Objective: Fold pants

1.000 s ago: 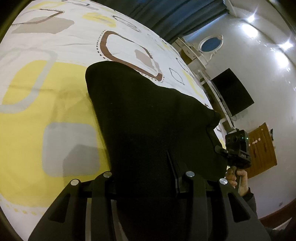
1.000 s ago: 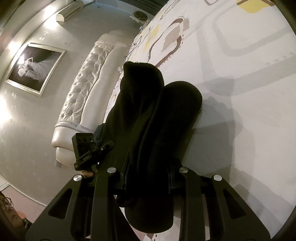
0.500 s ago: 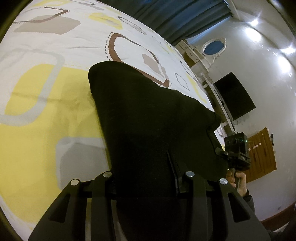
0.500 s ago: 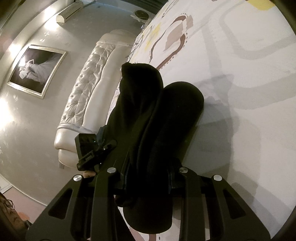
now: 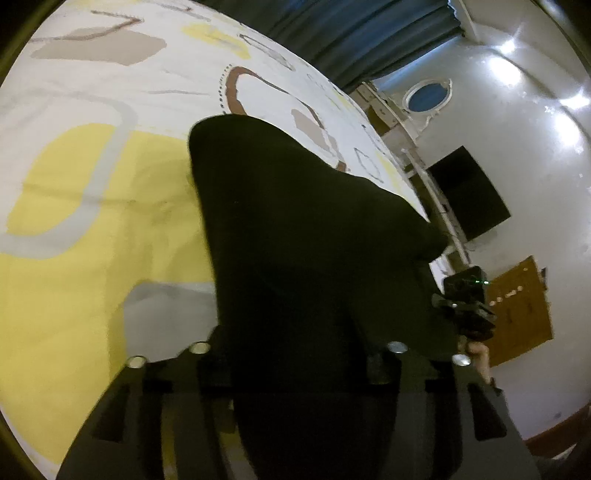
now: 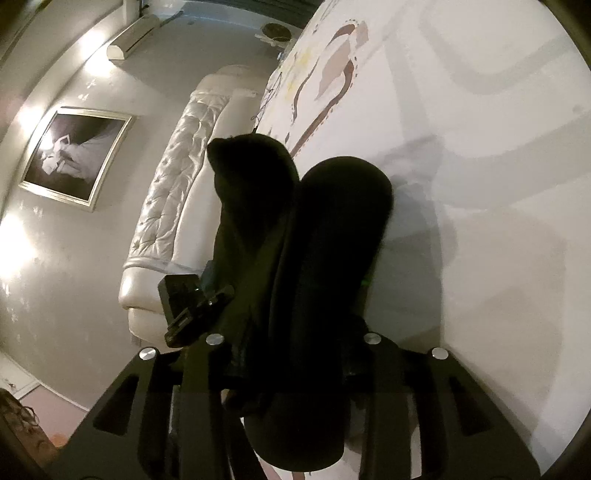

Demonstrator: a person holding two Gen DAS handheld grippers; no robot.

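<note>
The black pants (image 5: 295, 236) hang in a wide fold over the patterned bedsheet (image 5: 92, 206). My left gripper (image 5: 295, 354) is shut on their near edge, and the cloth hides the fingertips. In the right wrist view the pants (image 6: 306, 258) form two rolled lobes held above the sheet (image 6: 498, 184). My right gripper (image 6: 291, 347) is shut on them. The right gripper shows in the left wrist view (image 5: 465, 306) at the pants' far corner. The left gripper shows in the right wrist view (image 6: 184, 306).
A white tufted headboard (image 6: 177, 192) stands at the bed's left edge, with a framed picture (image 6: 74, 155) on the wall. Dark curtains (image 5: 351, 33), a black screen (image 5: 469, 192) and a wooden door (image 5: 521, 310) lie beyond the bed.
Both grippers have carried the pants forward across the bed. The sheet pattern has slid toward me in both views. Both grips are unchanged.
</note>
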